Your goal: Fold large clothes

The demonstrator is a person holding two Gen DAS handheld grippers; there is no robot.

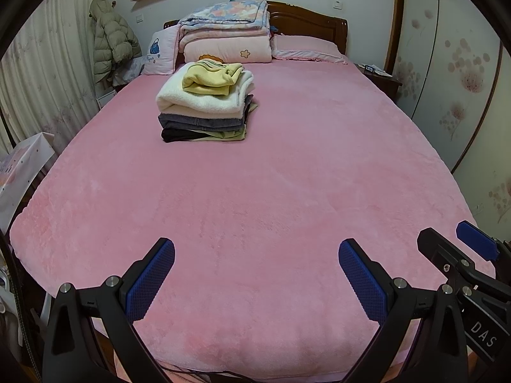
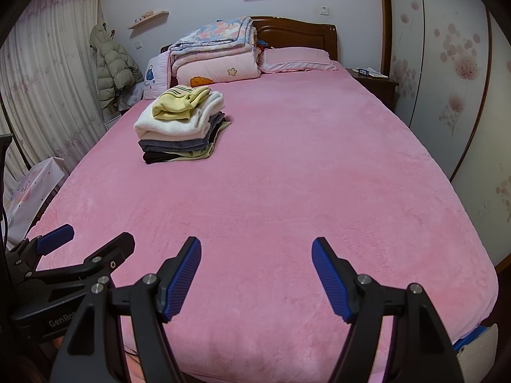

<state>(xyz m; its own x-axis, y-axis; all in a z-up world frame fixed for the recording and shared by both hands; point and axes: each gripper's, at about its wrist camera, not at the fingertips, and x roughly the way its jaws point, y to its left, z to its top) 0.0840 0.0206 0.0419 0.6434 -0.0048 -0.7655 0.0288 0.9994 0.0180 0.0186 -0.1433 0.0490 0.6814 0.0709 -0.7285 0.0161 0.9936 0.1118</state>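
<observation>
A stack of folded clothes (image 1: 206, 105) (image 2: 180, 124) sits on the pink bed (image 1: 271, 191) (image 2: 287, 191), left of its middle and toward the headboard: a yellow garment on top, then a white fleece, with grey, black and pale green layers below. My left gripper (image 1: 257, 250) hovers over the near end of the bed, open, nothing between its blue pads. My right gripper (image 2: 257, 249) hangs beside it on the right, also open and holding nothing. Each gripper shows at the edge of the other's view: the right gripper (image 1: 447, 239) and the left gripper (image 2: 95, 236).
Folded quilts (image 1: 223, 28) and pillows (image 1: 306, 49) lie against the wooden headboard (image 1: 306, 22). A puffy jacket (image 1: 111, 41) hangs by the curtain on the left. A nightstand (image 1: 380, 78) and flowered wardrobe doors (image 1: 463, 79) stand on the right. A white bag (image 2: 28, 188) stands left of the bed.
</observation>
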